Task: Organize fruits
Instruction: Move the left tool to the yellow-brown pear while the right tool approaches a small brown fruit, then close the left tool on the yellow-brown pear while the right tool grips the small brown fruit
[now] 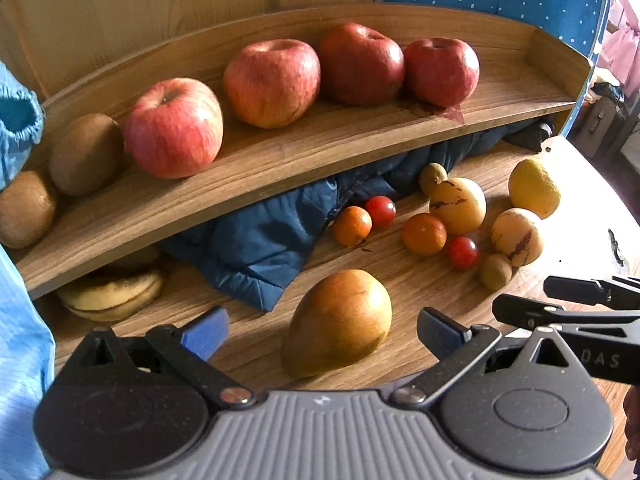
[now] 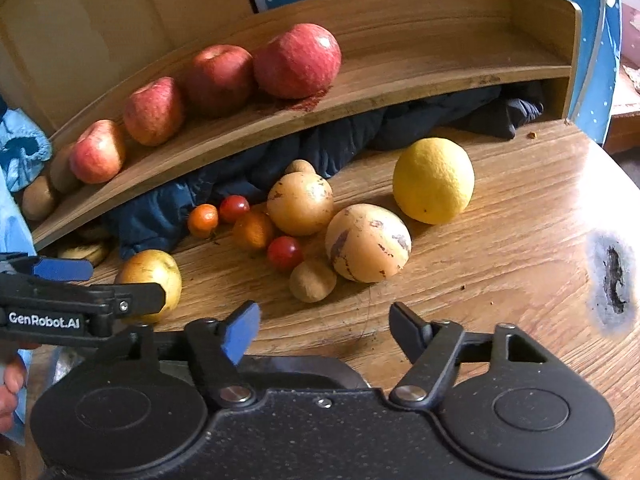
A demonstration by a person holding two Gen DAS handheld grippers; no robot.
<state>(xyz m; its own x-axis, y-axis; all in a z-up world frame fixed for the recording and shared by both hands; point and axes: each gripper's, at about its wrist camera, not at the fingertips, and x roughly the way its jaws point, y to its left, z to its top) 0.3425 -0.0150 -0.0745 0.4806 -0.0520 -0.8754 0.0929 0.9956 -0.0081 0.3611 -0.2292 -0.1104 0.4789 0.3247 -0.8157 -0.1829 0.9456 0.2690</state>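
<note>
My left gripper (image 1: 322, 330) is open, and a yellow-brown pear (image 1: 338, 322) lies on the table between its blue-padded fingers; I cannot tell whether they touch it. My right gripper (image 2: 320, 326) is open over bare wood, just short of a small brown fruit (image 2: 313, 280). Several red apples (image 1: 272, 82) and two kiwis (image 1: 84, 154) line the raised wooden shelf (image 1: 280, 160). On the table lie a lemon (image 2: 434, 180), two striped yellow melons (image 2: 368, 242), small oranges (image 1: 424, 234) and cherry tomatoes (image 1: 462, 252).
A dark blue padded cloth (image 1: 260, 240) is stuffed under the shelf, with bananas (image 1: 112, 292) at its left end. A light blue sleeve (image 1: 18, 320) fills the left edge. The table has a black burn mark (image 2: 612, 280) at the right. The shelf's right end holds nothing.
</note>
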